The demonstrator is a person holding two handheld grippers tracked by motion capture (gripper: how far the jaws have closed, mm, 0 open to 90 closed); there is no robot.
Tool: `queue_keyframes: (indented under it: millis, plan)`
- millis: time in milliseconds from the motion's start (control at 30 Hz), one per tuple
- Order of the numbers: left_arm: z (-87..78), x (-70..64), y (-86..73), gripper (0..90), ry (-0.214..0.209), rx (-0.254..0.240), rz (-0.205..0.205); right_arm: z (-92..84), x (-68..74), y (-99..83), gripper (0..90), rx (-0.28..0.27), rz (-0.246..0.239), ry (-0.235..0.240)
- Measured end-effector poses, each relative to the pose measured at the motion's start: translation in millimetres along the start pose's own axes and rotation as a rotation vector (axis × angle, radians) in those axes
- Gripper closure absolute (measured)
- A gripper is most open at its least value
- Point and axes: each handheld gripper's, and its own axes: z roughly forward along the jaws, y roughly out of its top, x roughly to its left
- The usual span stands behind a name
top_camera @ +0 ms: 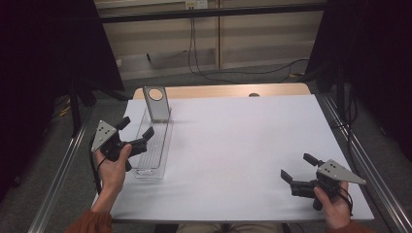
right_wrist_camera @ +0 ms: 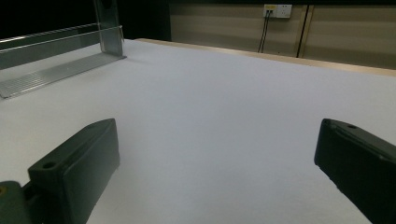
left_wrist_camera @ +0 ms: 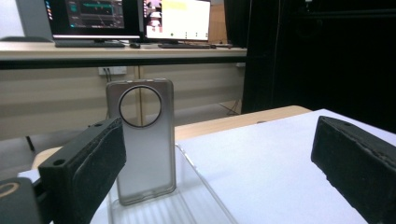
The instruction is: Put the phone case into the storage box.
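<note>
Left gripper [top_camera: 136, 128] — at the table's left side, held in the person's left hand [top_camera: 114, 170]; we see its jaws spread wide with nothing between them, poised over the near half of the tray.

Clear tray [top_camera: 154, 145] — a long, ribbed, transparent trough on the white table cover [top_camera: 243, 145], running away from the person. In the left gripper view its near end sits between the two jaws.

Phone case [top_camera: 157, 103] — grey and translucent with a round camera cut-out, standing upright at the tray's far end. In the left gripper view we note it [left_wrist_camera: 144, 140] just beyond the left jaw, apart from both pads.

Right gripper [top_camera: 299, 167] — at the table's near right corner, held in the right hand [top_camera: 335, 204], well apart from tray and case; jaws parted wide and holding nothing, pointing left across the bare cover. In the right gripper view the tray [right_wrist_camera: 56, 70] lies far off at upper left.
</note>
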Motion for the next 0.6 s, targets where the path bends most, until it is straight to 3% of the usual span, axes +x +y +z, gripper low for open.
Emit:
queue_keyframes:
  millis: [100, 200, 267, 300, 533, 600]
  plan:
    - [-8.6, -1.1, -3.8, 3.4, -0.005, 0.012, 0.017, 0.2, -0.1, 0.0, 0.0, 0.000, 0.002, -0.002]
    - [-19.0, -3.7, -9.4, 3.4, -0.009, 0.003, -0.002, -0.2, -0.1, 0.3, 0.0, 0.001, 0.000, -0.001]
    - [-25.8, -5.2, -13.4, 3.1, 0.018, 0.008, -0.007, -0.2, -0.4, 0.1, 0.0, -0.001, -0.002, -0.005]
    - [-27.6, -6.3, -15.5, 2.8, 0.010, 0.000, -0.033, 0.3, -0.4, -0.1, 0.0, -0.003, 0.000, -0.008]
    - [-44.8, -11.4, -31.5, 2.8, 0.045, 0.014, 0.015, -0.3, -0.4, 0.3, 0.0, -0.002, 0.004, -0.006]
    - [-49.4, -13.0, -34.4, 2.8, 0.036, 0.011, -0.003, -0.3, -0.5, 0.4, 0.0, -0.003, 0.004, -0.008]
